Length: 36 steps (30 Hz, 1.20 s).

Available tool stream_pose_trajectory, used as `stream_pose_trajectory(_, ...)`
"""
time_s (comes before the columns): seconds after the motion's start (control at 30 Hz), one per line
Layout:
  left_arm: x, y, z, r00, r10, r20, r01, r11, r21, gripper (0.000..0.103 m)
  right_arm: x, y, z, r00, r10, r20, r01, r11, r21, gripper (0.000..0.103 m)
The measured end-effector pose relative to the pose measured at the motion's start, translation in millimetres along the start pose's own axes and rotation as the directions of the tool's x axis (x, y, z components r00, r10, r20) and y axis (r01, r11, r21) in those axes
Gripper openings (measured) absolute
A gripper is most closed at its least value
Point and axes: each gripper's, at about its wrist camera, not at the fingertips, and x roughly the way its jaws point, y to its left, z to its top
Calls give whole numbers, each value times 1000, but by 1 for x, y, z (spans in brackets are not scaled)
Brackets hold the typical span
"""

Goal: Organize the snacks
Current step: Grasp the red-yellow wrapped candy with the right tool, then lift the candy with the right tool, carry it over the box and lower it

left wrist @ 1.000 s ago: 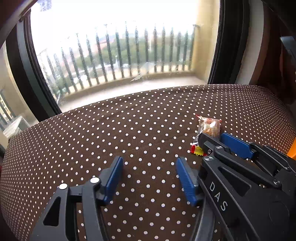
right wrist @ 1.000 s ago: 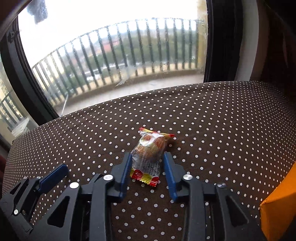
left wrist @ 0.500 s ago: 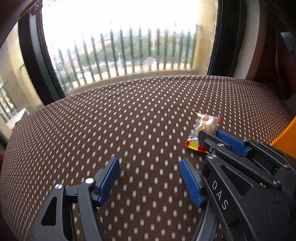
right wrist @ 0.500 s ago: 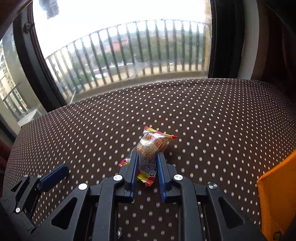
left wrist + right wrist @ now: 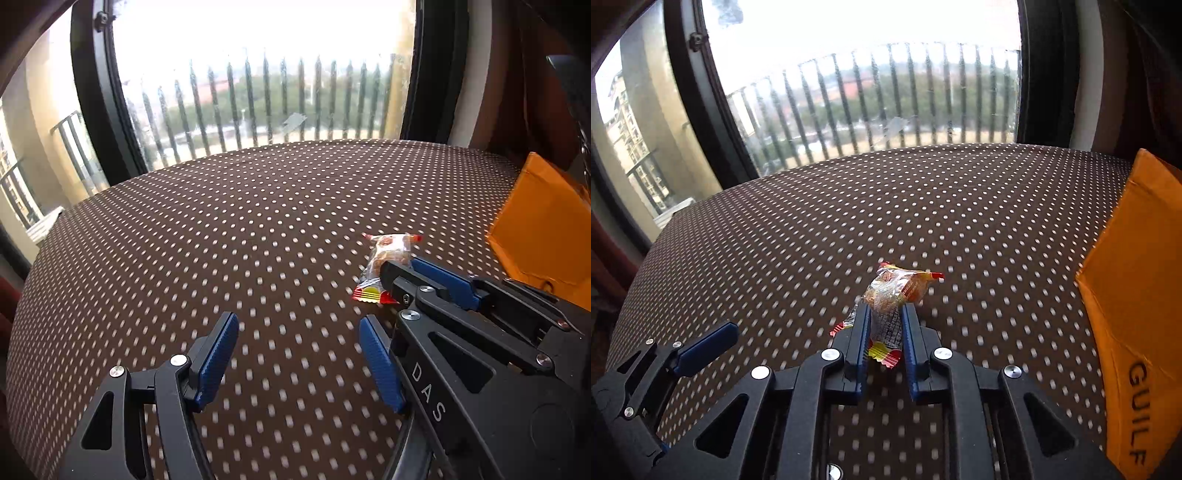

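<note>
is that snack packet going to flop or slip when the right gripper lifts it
The snack packet is crinkly clear film, so its loose ends will probably flop. It looks light, likely lifting easily. The right gripper pinches glossy film near one end, so it may slip or swing; the contents could crush.

orange box (image 5: 1137,306): cut off at right edge | snack packet (image 5: 384,254): lower part hidden behind right tongs (image 5: 424,280)

The snack packet (image 5: 894,295) is a small clear wrapper with red-and-yellow crimped ends and a brownish, crumbly treat inside. It is pinched between the two blue fingers (image 5: 860,347) at its lower half, creased there. Its bulging upper part and far crimped end stick out past the fingertips, while the near crimped end hangs between the fingers.
</note>
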Motion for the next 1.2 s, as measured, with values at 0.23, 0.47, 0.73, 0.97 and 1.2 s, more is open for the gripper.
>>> stream_pose_trajectory(0.23, -35, -10, -24, 999, 19, 48, -17, 999, -29, 72, -41, -4, -20, 998, 43, 40, -41, 998, -50, 17)
stream_pose_trajectory(0.47, -60, -16, -41, 995, 62, 80, -58, 997, -49, 73, -70, -11, -37, 994, 79, 78, -72, 993, -89, 14)
stream_pose_trajectory(0.73, -90, -29, -46, 988, 79, 136, -71, 995, -65, 75, -107, -17, -47, 983, 134, 127, -119, 986, -119, 11)
stream_pose_trajectory(0.97, -113, -39, -45, 977, 92, 194, -83, 995, -54, 75, -130, -16, -48, 970, 122, 208, -93, 985, -145, 10)
stream_pose_trajectory(1.2, -128, -49, -34, 965, 66, 255, -58, 998, -39, 75, -145, -21, -41, 954, 133, 270, -95, 984, -149, 10)
